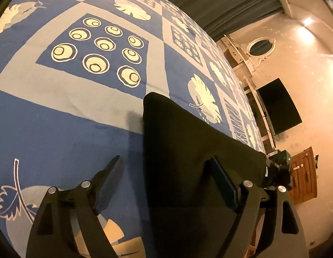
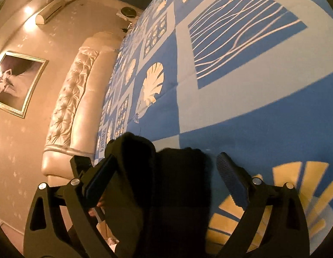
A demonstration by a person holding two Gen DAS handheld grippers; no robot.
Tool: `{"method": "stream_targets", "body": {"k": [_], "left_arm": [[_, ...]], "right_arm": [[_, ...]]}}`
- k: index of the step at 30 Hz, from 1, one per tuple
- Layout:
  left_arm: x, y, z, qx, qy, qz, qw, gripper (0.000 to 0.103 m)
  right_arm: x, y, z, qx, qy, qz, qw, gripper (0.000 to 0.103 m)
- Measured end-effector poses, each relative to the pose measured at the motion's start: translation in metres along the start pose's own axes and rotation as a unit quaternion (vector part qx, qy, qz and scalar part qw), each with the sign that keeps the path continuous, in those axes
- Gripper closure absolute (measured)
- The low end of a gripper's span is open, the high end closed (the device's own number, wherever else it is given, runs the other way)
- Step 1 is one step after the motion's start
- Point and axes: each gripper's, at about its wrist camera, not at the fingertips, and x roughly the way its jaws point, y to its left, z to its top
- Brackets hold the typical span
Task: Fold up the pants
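The black pants [image 1: 187,142] lie as a flat dark slab on the blue patterned bed cover [image 1: 59,129]. My left gripper [image 1: 167,172] hovers open over their near end. Its left pad [image 1: 114,172] stands clear over bare cover and its right pad [image 1: 222,180] is above the fabric. My right gripper [image 1: 278,172] shows at the pants' far right corner. In the right wrist view the pants [image 2: 166,182] bunch up between the wide-apart fingers of my right gripper [image 2: 166,169], and its right pad [image 2: 228,176] is just off the cloth. Nothing is pinched.
The bed cover [image 2: 252,129] stretches far ahead in both views. A cream tufted headboard [image 2: 80,99] and a framed picture [image 2: 16,81] flank the bed. A black screen [image 1: 278,105], a wooden cabinet [image 1: 304,172] and a dark curtain [image 1: 220,0] stand beyond the bed's edge.
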Motion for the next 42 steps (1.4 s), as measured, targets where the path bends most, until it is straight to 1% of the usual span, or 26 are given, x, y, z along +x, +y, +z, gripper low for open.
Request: {"method": "stream_targets", "body": {"k": [2,4,5,8,11,12,13,14,15,17,20,23,24,25,26,28,33,37,42], "left_arm": [[0.002,0.001,0.002,0.005,0.002,-0.006,1.0000,0.022],[0.004,0.001,0.005,0.013,0.006,-0.006,0.9999,0.022],[0.005,0.001,0.006,0.014,0.006,-0.005,0.9999,0.022],[0.005,0.002,0.009,-0.002,0.002,-0.008,1.0000,0.020],[0.010,0.001,0.014,-0.010,-0.001,-0.006,0.9999,0.019],[0.011,0.001,0.016,-0.009,-0.001,-0.005,0.9999,0.019],[0.012,0.000,0.017,-0.008,0.001,-0.005,1.0000,0.018],[0.012,0.000,0.017,-0.007,0.002,-0.005,1.0000,0.018],[0.012,0.001,0.018,-0.008,0.003,-0.007,0.9999,0.018],[0.012,0.002,0.019,-0.011,0.002,-0.011,0.9999,0.018],[0.013,0.001,0.020,-0.010,0.001,-0.010,0.9999,0.018],[0.016,-0.001,0.023,-0.006,0.000,0.000,1.0000,0.020],[0.016,-0.003,0.024,-0.001,-0.002,0.006,1.0000,0.032],[0.017,-0.005,0.024,0.009,0.000,0.011,0.9999,0.053],[0.020,-0.005,0.024,0.011,0.006,0.010,0.9999,0.056],[0.021,-0.007,0.023,0.014,0.002,0.020,0.9997,0.060],[0.020,-0.015,0.021,0.038,-0.007,0.051,0.9979,0.065],[0.019,-0.023,0.020,0.059,-0.016,0.081,0.9948,0.066],[0.017,-0.029,0.021,0.076,-0.024,0.097,0.9920,0.068]], "right_arm": [[0.005,-0.003,0.005,0.009,-0.002,0.013,1.000,0.008],[0.009,-0.003,0.008,0.009,0.011,0.026,1.000,0.003],[0.014,0.000,0.011,0.006,0.025,0.035,0.999,0.002],[0.024,0.004,0.015,0.002,0.042,0.029,0.999,0.002],[0.031,0.007,0.020,0.007,0.034,0.028,0.999,0.003],[0.032,0.008,0.020,0.004,0.035,0.024,0.999,0.011],[0.033,0.008,0.020,0.000,0.037,0.010,0.999,0.025],[0.036,0.003,0.020,-0.001,0.046,-0.016,0.999,0.052],[0.037,0.000,0.020,0.004,0.046,-0.019,0.999,0.059],[0.034,-0.008,0.019,0.016,0.041,0.001,0.999,0.064],[0.033,-0.010,0.017,0.014,0.038,0.005,0.999,0.064],[0.032,-0.013,0.016,0.014,0.039,0.009,0.999,0.065],[0.031,-0.014,0.015,0.013,0.038,0.010,0.999,0.065],[0.031,-0.015,0.015,0.012,0.037,0.010,0.999,0.065],[0.029,-0.015,0.013,0.012,0.034,0.011,0.999,0.065],[0.028,-0.016,0.012,0.008,0.029,0.012,0.999,0.065],[0.026,-0.017,0.011,0.004,0.023,0.016,1.000,0.065],[0.024,-0.015,0.010,0.002,0.021,0.017,1.000,0.067],[0.023,-0.012,0.010,-0.002,0.019,0.017,1.000,0.068]]}}
